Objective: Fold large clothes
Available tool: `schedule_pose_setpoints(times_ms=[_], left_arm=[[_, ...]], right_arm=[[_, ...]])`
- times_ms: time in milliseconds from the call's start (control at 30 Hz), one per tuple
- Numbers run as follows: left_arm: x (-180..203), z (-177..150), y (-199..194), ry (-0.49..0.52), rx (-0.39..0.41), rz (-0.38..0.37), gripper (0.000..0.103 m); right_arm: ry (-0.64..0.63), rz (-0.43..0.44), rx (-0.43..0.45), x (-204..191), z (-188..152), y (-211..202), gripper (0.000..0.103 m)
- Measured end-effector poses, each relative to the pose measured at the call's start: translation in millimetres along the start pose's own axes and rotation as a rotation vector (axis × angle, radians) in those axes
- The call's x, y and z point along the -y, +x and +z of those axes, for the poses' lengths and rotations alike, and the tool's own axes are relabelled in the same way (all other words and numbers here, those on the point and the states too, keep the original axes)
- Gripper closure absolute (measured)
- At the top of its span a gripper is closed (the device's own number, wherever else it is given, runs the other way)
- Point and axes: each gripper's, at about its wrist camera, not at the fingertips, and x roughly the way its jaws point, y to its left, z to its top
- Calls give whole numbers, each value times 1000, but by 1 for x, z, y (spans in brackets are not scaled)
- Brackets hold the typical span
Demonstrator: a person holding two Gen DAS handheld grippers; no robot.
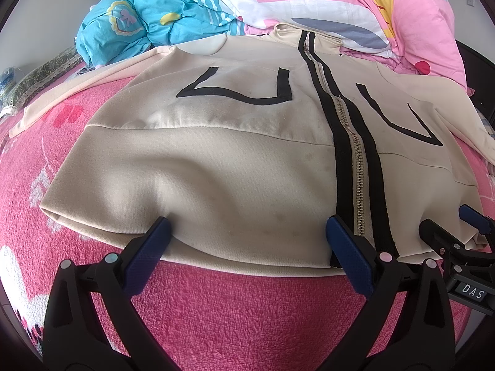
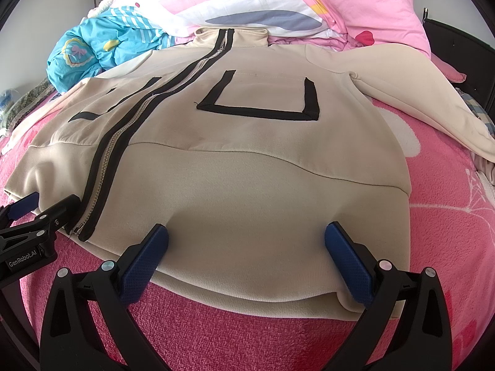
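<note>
Garment: a cream zip-up jacket [image 1: 198, 160] lies flat, front side up, on a pink fleece blanket [image 1: 235, 315]; collar at the far end, hem nearest both cameras.
Markings: a closed zipper [image 1: 352, 142] edged in black runs from collar to hem; black pocket outlines [image 2: 266, 108] sit on each chest panel.
Sleeves: spread outward to either side on the blanket.
Left gripper [image 1: 247, 232]: jaws spread wide, blue fingertips [image 1: 161, 228] resting on the hem band, one tip beside the zipper's lower end; fabric lies between the tips, not pinched.
Right gripper [image 2: 247, 235]: jaws likewise parted wide, both tips pressing on the hem band of the other front panel; cloth dimples slightly at each tip.
Spacing: the two grippers sit side by side along the hem, close together.
Behind the collar: pink patterned bedding [image 2: 355, 3] and a bundled blue quilt [image 1: 130, 27].
</note>
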Motion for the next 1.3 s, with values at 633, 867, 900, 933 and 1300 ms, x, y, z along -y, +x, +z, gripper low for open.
schedule_pose_setpoints(times_ms=[633,867,900,933,1300], left_arm=[[0,0,0,0,0,0,6],[0,0,0,0,-1,0,6],[0,0,0,0,0,0,6],[0,0,0,0,1,0,6],[13,7,-25,86,-42,77,6]], right_arm=[[0,0,0,0,0,0,5],[-1,-3,-1,-1,0,0,5],[-4,-6,-1,-2,0,0,5],[-3,-3,0,-1,0,0,5],[82,93,50,45,12,-48,5]])
